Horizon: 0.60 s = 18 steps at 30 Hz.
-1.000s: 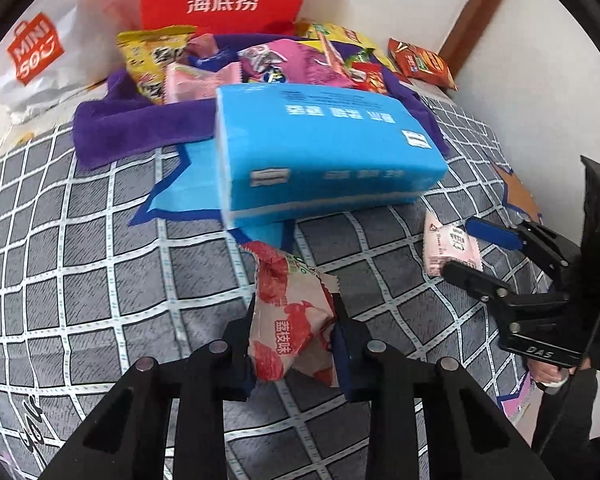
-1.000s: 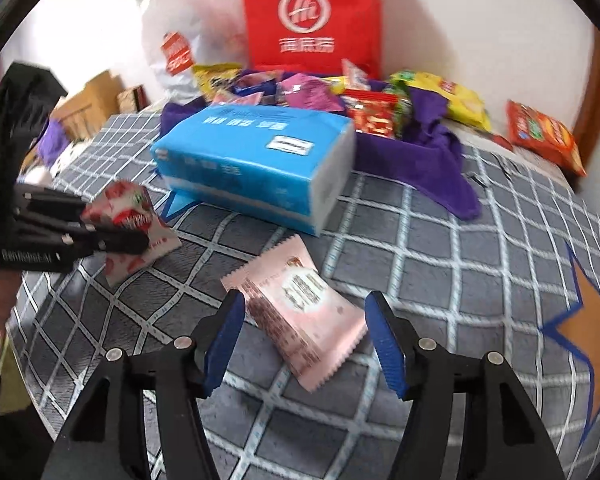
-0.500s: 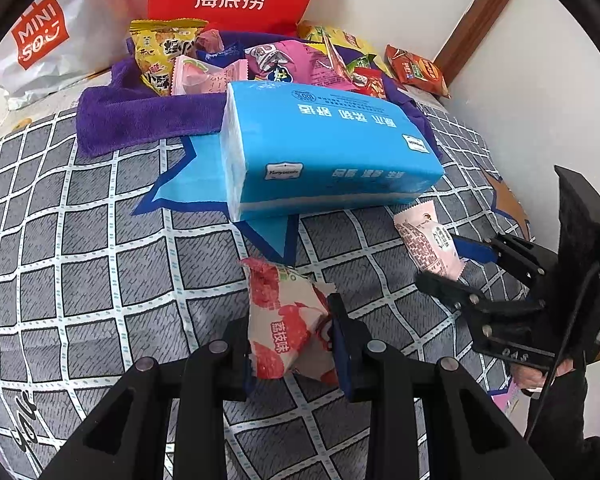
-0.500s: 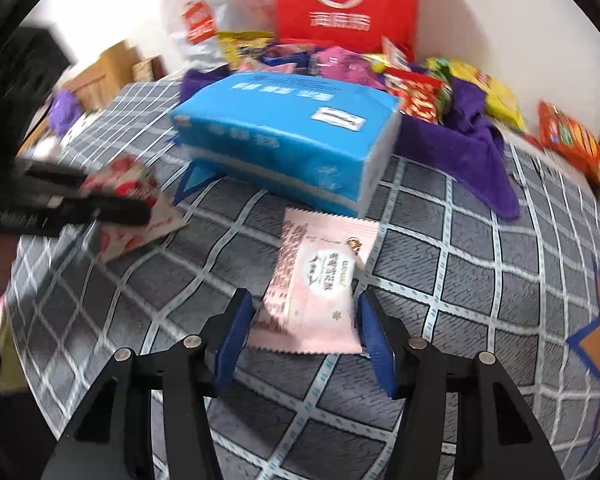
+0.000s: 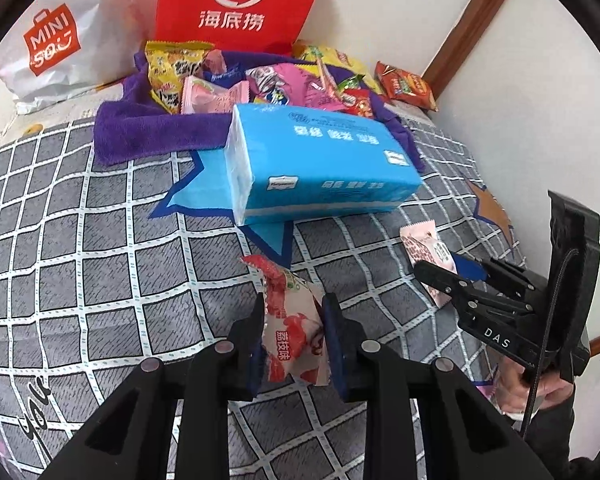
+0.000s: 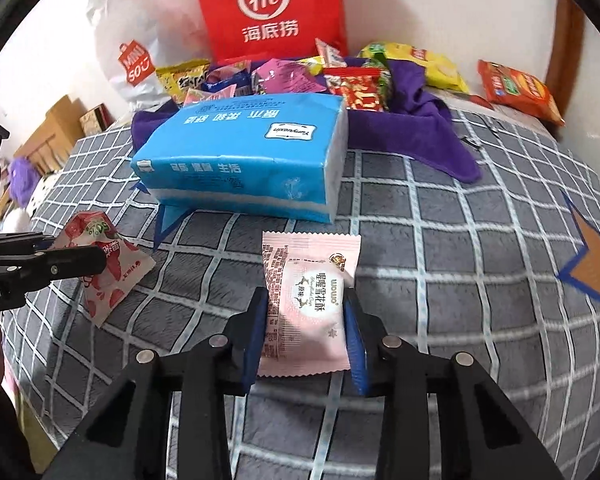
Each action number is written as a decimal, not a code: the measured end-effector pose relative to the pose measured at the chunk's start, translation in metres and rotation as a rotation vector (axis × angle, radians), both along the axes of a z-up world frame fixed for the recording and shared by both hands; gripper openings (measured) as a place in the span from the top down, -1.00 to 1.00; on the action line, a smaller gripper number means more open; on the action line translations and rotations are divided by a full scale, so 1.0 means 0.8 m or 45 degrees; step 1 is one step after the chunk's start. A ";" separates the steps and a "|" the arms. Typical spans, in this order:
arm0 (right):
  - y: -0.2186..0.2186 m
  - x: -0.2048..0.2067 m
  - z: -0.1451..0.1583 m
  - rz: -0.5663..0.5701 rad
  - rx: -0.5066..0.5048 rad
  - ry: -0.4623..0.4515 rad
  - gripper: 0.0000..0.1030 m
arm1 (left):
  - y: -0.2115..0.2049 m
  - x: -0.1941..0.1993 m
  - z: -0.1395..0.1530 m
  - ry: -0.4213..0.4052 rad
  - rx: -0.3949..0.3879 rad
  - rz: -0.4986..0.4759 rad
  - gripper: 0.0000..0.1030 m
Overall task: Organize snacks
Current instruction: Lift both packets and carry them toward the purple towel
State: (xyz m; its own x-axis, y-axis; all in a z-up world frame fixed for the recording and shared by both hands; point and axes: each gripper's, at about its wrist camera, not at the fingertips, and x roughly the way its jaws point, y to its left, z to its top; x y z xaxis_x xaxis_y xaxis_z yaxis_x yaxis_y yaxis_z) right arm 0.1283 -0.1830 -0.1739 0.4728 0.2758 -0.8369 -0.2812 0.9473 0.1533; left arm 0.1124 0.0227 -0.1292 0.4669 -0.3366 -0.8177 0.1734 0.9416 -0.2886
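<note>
Right gripper [image 6: 306,322], earlier open, is closing on pink packet [image 6: 310,300].

The way ahead is blocked by a big blue tissue pack [image 6: 244,160] that lies across the middle of the checked blanket [image 6: 460,240]. Behind the tissue pack, more room is taken up by a purple towel [image 6: 416,136] heaped with snack bags [image 6: 284,76], and a red bag [image 6: 270,8] stands at the wall. In front of the tissue pack and to its right, bare blanket is seen, where a gripper could be passed.
</note>
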 end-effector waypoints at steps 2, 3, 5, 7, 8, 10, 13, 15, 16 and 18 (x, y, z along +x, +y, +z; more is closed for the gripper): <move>-0.005 -0.010 0.007 -0.034 0.018 -0.006 0.30 | 0.001 -0.005 0.006 -0.015 -0.007 -0.006 0.53; -0.007 -0.014 0.011 -0.051 0.026 -0.011 0.30 | 0.001 -0.009 0.011 -0.026 -0.009 -0.011 0.53; -0.011 -0.023 0.020 -0.083 0.045 -0.022 0.30 | 0.003 -0.012 0.017 -0.041 -0.011 -0.016 0.53; -0.012 -0.030 0.029 -0.113 0.058 -0.032 0.30 | 0.007 -0.017 0.024 -0.056 -0.021 -0.017 0.53; -0.012 -0.033 0.033 -0.126 0.067 -0.036 0.30 | 0.008 -0.018 0.026 -0.059 -0.026 -0.017 0.53; -0.010 -0.039 0.042 -0.148 0.078 -0.046 0.30 | 0.011 -0.021 0.031 -0.065 -0.043 -0.022 0.53; -0.006 -0.046 0.058 -0.174 0.075 -0.072 0.30 | 0.016 -0.023 0.040 -0.074 -0.058 -0.028 0.53; -0.003 -0.050 0.068 -0.187 0.075 -0.089 0.30 | 0.017 -0.024 0.045 -0.075 -0.069 -0.036 0.53; -0.002 -0.052 0.074 -0.199 0.077 -0.098 0.30 | 0.018 -0.024 0.048 -0.077 -0.074 -0.041 0.53; 0.000 -0.055 0.085 -0.216 0.084 -0.112 0.30 | 0.020 -0.023 0.055 -0.086 -0.073 -0.049 0.53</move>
